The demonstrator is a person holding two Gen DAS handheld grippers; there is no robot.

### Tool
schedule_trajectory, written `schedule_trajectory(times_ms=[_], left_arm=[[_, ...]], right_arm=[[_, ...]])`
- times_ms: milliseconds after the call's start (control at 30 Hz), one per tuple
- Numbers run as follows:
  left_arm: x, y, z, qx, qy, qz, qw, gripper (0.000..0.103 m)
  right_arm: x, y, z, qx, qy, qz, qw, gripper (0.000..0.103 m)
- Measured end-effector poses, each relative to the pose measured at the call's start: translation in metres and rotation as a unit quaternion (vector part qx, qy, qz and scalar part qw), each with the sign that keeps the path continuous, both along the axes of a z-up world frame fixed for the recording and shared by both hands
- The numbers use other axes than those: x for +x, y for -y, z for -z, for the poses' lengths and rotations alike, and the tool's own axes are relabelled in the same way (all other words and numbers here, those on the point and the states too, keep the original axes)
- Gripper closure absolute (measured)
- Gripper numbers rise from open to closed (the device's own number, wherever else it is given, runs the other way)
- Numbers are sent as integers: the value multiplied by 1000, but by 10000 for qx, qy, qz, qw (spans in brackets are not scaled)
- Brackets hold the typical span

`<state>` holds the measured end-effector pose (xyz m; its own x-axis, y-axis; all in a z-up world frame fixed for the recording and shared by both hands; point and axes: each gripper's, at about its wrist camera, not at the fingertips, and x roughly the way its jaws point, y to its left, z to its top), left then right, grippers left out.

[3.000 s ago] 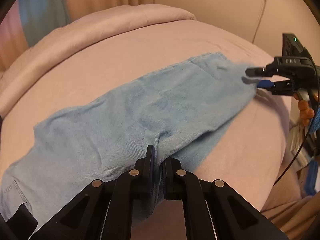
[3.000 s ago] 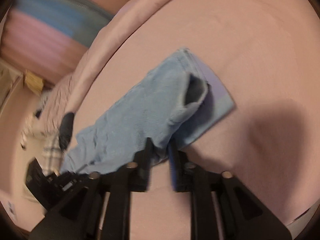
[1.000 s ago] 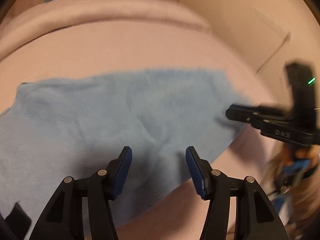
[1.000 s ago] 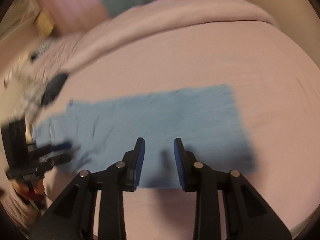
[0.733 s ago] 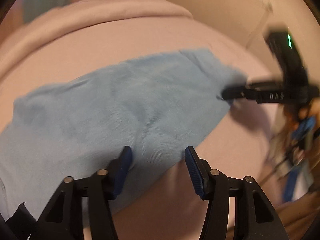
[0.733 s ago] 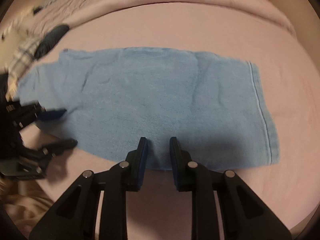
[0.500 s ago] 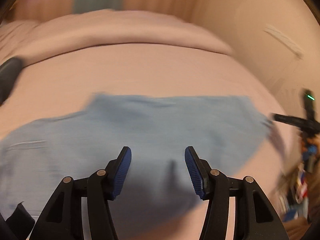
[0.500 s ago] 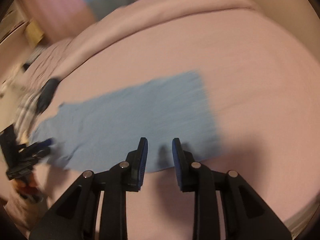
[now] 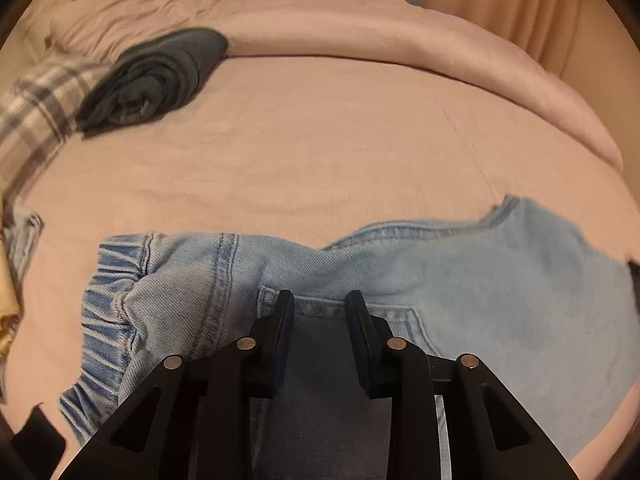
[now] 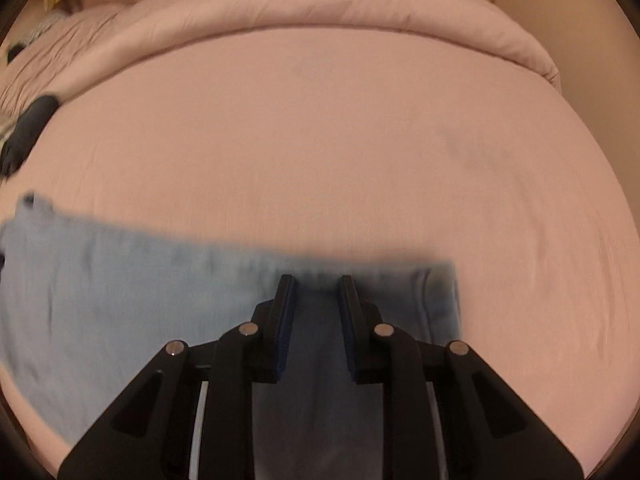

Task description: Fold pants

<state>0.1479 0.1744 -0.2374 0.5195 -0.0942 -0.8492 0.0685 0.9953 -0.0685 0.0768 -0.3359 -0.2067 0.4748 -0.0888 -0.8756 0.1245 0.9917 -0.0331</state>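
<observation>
**Both grippers poised over light denim on a pink bed**

A pair of light blue denim pants [image 9: 480, 292] lies flat across the near part of a bed covered in a pink sheet [image 9: 320, 152]; its gathered elastic waistband [image 9: 108, 312] sits at the left in the left wrist view, with a back pocket [image 9: 320, 308] just ahead of the fingers; the leg runs off to the right. The left gripper [image 9: 319, 304] points down over the pocket area; its jaws have just been closing, yet a gap shows between the pads and no cloth is pinched there, so it is released. In the right wrist view the pants [image 10: 120, 288] appear blurred, the hem end [image 10: 444, 300] lying just right of the right gripper [image 10: 314, 286]; its jaws too have just been narrowing, standing apart over the fabric's far edge with nothing clenched; whether the tips touch the cloth cannot be told. A rolled pink duvet [image 9: 380, 28] lines the far side of the bed; a folded dark garment [image 9: 156, 80] rests near it at the upper left, touching a plaid cloth [image 9: 36, 120] at the edge.
</observation>
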Motion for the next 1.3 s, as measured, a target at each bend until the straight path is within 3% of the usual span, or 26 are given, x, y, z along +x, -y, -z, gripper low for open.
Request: schedule_trajectory(times_ms=[67,100,167,233,300,400,500,667,733,767,833,867,900,1133,1200,1233,1267,1300], left_arm=[[-5,0,-10,1,27,149,9999,73],[-9,-1,-18,-3,122,214,9997,72],[-23,-8,-35,-203,407,381,9982,63],[-34,-23,-47,-360,639,327,9968,54],[-36,-40,-54,-377,791,157,9960,51],[-40,-67,-54,-312,848,-144,9958,51],[-43,-84,-44,-388,687,-363,9962,50],[-41,-102,-31,-972,543,-503,9925,50],[-36,-104,-27,-1052,476,-501,9921,51],[-35,-104,-25,-1075,445,-459,9921,51],[-34,-103,-23,-1045,450,-385,9928,55],[-35,-103,-23,-1092,462,-339,9924,66],[-36,-103,-24,-1165,476,-288,9916,68],[-28,-94,-14,-490,548,-199,9971,68],[-28,-96,-10,-474,516,-300,9971,63],[-30,-99,-13,-454,537,-413,9967,53],[-33,-101,-17,-361,542,-526,9965,46],[-37,-102,-22,-268,561,-609,9962,44]], right_arm=[[6,0,-7,-8,-302,266,9992,83],[3,-6,-16,-22,-246,306,9992,77],[0,-28,-39,67,167,-6,9998,75],[-2,-59,-55,515,340,-568,9965,71],[8,-96,-59,1285,243,-1218,9839,70],[32,-155,-55,2359,-49,-1866,9537,70],[61,-209,-41,2902,-461,-2139,9316,70],[91,-267,-12,2844,-1428,-2290,9199,69],[108,-275,-7,2733,-1593,-2257,9214,69],[112,-279,-1,2870,-1789,-2271,9132,69],[120,-282,5,2933,-2018,-2302,9057,78],[123,-284,8,2917,-2055,-2332,9046,93],[125,-285,7,2812,-2082,-2360,9066,94],[149,-296,28,2659,-2146,-2073,9167,96],[152,-291,34,2843,-2236,-1963,9114,97],[151,-288,32,2912,-2239,-1969,9090,97],[150,-283,25,2901,-2124,-1937,9128,96],[148,-275,15,2820,-1907,-1828,9223,86]])
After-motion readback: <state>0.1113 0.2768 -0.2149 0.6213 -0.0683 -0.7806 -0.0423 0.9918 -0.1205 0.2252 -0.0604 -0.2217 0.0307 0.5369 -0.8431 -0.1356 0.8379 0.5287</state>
